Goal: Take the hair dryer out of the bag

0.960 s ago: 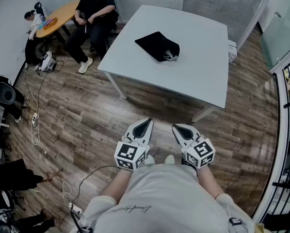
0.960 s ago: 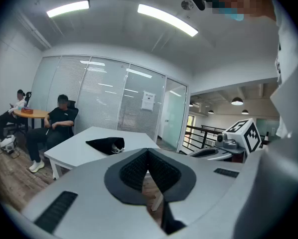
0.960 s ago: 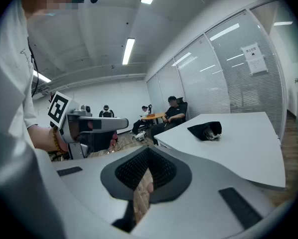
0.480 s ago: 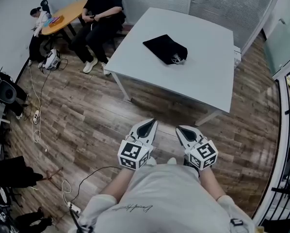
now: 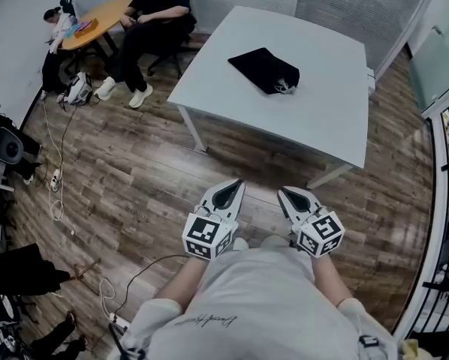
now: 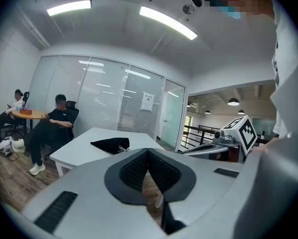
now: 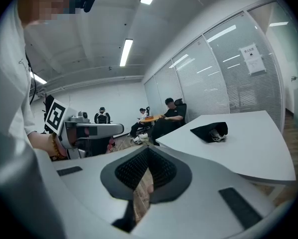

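Observation:
A black bag [image 5: 263, 68] lies on the white table [image 5: 314, 111], with a pale cord or drawstring showing at its open right end; the hair dryer itself is hidden. The bag [image 6: 110, 144] also shows in the left gripper view, and the bag [image 7: 211, 131] in the right gripper view, far ahead of the jaws. My left gripper [image 5: 233, 184] and right gripper [image 5: 284, 192] are held side by side close to my body over the wooden floor, well short of the table. Both are shut and hold nothing.
A person in black [image 5: 155, 13] sits on a chair at the far left of the table, beside a small round wooden table [image 5: 97, 22]. Cables [image 5: 55, 178] and dark gear lie on the floor at the left. A black railing [image 5: 446, 201] runs along the right.
The table and bag have shifted slightly right and nearer in the head view. Both grippers stay shut and level in front of me.

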The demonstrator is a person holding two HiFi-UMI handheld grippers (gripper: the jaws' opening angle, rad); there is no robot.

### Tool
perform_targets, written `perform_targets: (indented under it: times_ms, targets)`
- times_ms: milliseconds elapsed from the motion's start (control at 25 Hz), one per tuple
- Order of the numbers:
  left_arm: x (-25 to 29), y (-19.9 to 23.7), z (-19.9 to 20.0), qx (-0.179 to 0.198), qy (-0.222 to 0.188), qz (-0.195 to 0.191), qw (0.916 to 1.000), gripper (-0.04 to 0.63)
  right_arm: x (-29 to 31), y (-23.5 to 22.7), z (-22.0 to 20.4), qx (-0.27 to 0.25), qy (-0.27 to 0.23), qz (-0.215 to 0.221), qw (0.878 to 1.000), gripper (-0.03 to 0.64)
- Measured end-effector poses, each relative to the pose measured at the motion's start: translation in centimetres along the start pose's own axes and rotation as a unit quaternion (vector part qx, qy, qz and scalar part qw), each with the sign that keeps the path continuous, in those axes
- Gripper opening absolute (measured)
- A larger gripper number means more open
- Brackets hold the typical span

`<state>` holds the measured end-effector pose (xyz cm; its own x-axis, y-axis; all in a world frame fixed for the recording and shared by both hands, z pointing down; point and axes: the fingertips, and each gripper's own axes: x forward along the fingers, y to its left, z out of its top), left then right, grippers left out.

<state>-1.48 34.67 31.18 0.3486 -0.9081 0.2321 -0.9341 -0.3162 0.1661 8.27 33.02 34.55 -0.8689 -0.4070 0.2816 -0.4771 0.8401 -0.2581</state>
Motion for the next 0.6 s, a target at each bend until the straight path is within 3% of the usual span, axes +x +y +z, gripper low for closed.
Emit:
perform_targets:
  times_ms: [600]
  targets:
    - [0.5,2.1,0.2,-0.004,-0.011,-0.009,0.9999,0.011,1.8,0.9,0.1,-0.022,0.010,0.014,1.000,0.023]
